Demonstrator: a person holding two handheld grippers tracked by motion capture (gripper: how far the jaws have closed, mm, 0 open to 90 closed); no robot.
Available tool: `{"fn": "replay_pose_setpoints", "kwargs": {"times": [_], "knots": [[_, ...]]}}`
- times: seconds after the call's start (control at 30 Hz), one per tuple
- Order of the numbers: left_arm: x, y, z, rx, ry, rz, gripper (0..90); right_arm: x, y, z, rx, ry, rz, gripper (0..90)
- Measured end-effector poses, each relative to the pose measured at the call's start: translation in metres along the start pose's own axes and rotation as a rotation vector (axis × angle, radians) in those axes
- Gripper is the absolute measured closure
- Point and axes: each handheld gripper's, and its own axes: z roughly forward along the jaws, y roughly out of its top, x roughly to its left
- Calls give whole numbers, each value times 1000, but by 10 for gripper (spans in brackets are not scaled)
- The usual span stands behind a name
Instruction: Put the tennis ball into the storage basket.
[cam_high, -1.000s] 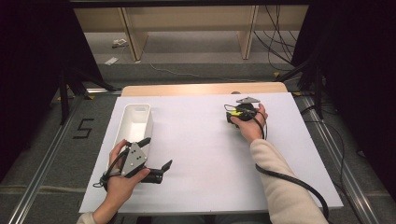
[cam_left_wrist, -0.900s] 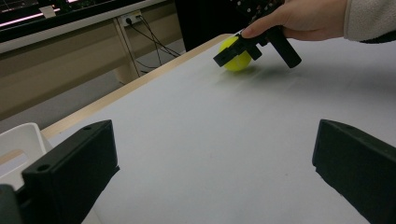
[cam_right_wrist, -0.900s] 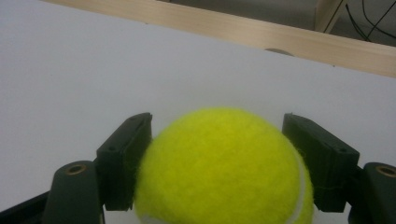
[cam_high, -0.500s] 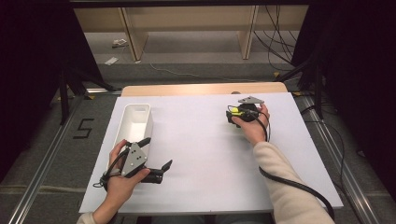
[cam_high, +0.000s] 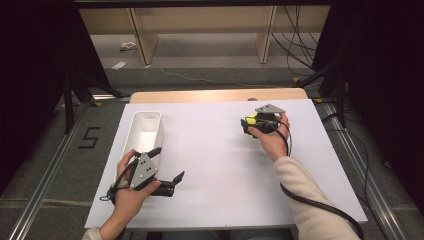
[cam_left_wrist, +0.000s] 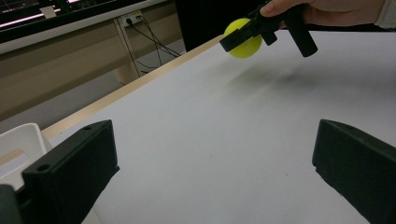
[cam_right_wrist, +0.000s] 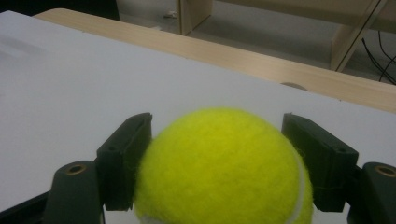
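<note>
A yellow tennis ball (cam_right_wrist: 224, 168) sits squeezed between the two black jaws of my right gripper (cam_right_wrist: 217, 163), which is shut on it and held a little above the white table. The same ball (cam_high: 251, 120) shows in the high view at the table's far right, in my right gripper (cam_high: 250, 125). From the left gripper view the ball (cam_left_wrist: 243, 37) hangs clear of the surface, over its own shadow. My left gripper (cam_high: 167, 167) rests near the front left with its jaws open and nothing between them.
A long white bin (cam_high: 143, 131) stands at the left side of the white table (cam_high: 210, 150), just beyond my left hand. A wooden strip (cam_high: 215, 95) runs along the far edge. Shelving legs and cables stand beyond the table.
My right gripper has lifted the tennis ball slightly and drifted a little across the table. My left hand has stayed put.
</note>
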Motion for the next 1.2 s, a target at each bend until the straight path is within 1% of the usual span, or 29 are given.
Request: {"fn": "replay_pose_setpoints", "kwargs": {"times": [0.37,0.5,0.8,0.97,1.2], "knots": [[0,1,-1,-6,0,-1,0,13,10,-12,-43,28,-13,273],[0,1,-1,-6,0,-2,0,17,11,-14,-47,35,-24,273],[0,1,-1,-6,-1,-3,0,22,14,-18,-52,43,-25,273],[0,1,-1,-6,0,-4,0,27,16,-20,-60,57,-28,274],[0,1,-1,-4,1,-2,0,30,18,-22,-64,70,-34,274]]}}
